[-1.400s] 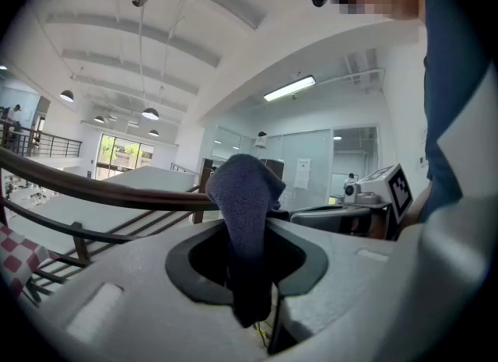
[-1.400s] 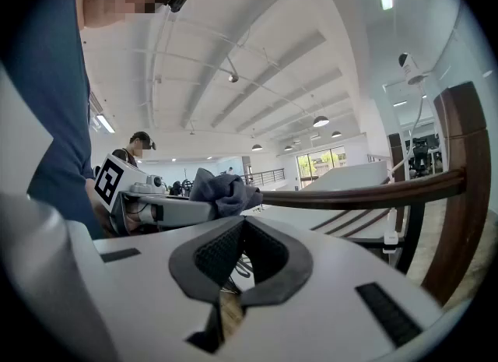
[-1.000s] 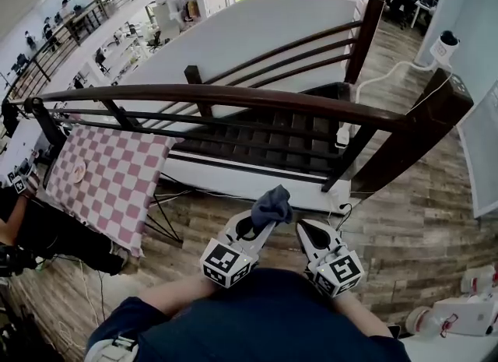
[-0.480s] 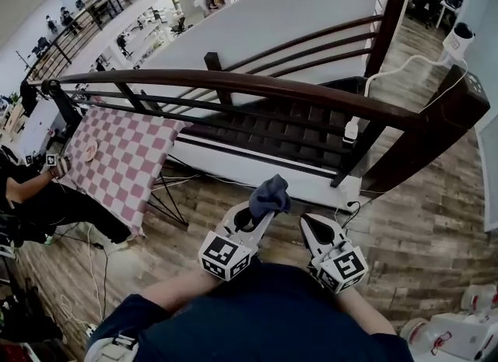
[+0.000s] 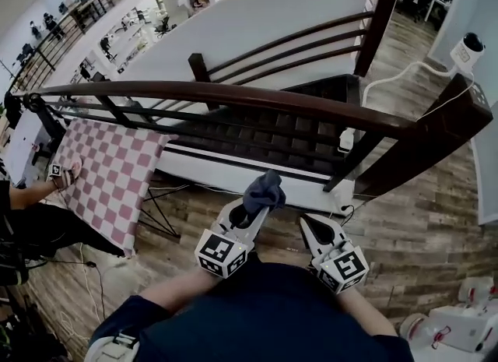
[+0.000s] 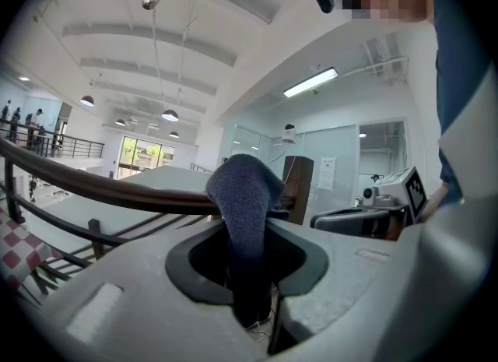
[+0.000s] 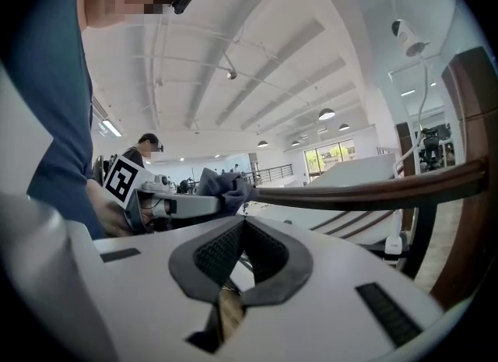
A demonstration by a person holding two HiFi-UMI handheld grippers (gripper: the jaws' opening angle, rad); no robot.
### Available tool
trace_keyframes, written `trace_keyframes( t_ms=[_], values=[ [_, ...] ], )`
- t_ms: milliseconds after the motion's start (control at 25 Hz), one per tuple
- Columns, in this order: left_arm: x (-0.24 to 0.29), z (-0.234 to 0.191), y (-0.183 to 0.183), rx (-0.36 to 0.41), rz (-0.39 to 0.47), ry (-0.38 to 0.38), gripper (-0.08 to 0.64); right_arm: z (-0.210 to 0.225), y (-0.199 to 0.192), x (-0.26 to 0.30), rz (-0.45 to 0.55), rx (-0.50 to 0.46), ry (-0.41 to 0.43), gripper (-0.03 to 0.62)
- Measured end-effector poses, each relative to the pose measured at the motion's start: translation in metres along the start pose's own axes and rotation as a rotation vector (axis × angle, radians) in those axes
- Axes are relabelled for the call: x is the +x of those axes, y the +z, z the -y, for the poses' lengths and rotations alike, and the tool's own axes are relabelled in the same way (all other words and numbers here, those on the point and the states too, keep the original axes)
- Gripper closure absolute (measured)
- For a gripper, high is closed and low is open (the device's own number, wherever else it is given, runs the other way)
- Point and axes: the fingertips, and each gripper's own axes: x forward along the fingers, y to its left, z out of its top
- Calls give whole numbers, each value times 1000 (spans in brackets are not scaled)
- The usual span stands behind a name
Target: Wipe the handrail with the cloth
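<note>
The cloth [image 5: 264,191], a dark blue-grey bunch, stands up out of the left gripper [image 5: 250,214], whose fingers [image 6: 327,251] are clamped on its lower part while its rounded top flops over above them. In the head view it sits on the person's side of the handrail [image 5: 257,97], apart from it and lower in the picture; in the left gripper view its top lines up with the rail, but no contact shows.

The handrail is a dark brown wooden bar. It curves from a thin post at its far left end to a thick brown newel post [image 5: 420,138] at its right end, with thinner dark rails running under it.

The right gripper [image 7: 243,224] is just beside the left one, also on the person's side of the handrail and nearer its newel-post end. Its fingers meet at the tips with nothing between them.

Past the handrail, dark stairs [image 5: 272,138] go down. Below its left end hangs a pink-and-white checked tabletop [image 5: 109,173], and another person's hand [image 5: 64,173] reaches to its edge. A wood-plank floor [image 5: 412,236] lies under both grippers, and the person's dark blue shirt [image 5: 264,314] fills the bottom of the head view.
</note>
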Motion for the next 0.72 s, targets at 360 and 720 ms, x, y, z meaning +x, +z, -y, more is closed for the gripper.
trace_keyframes(
  t_ms=[360, 720],
  values=[
    [51, -155, 51, 24, 48, -19, 468, 34, 35, 131, -26, 6, -85, 581],
    [78, -241, 73, 51, 45, 33, 468, 46, 65, 206, -29, -12, -44, 581]
  ],
)
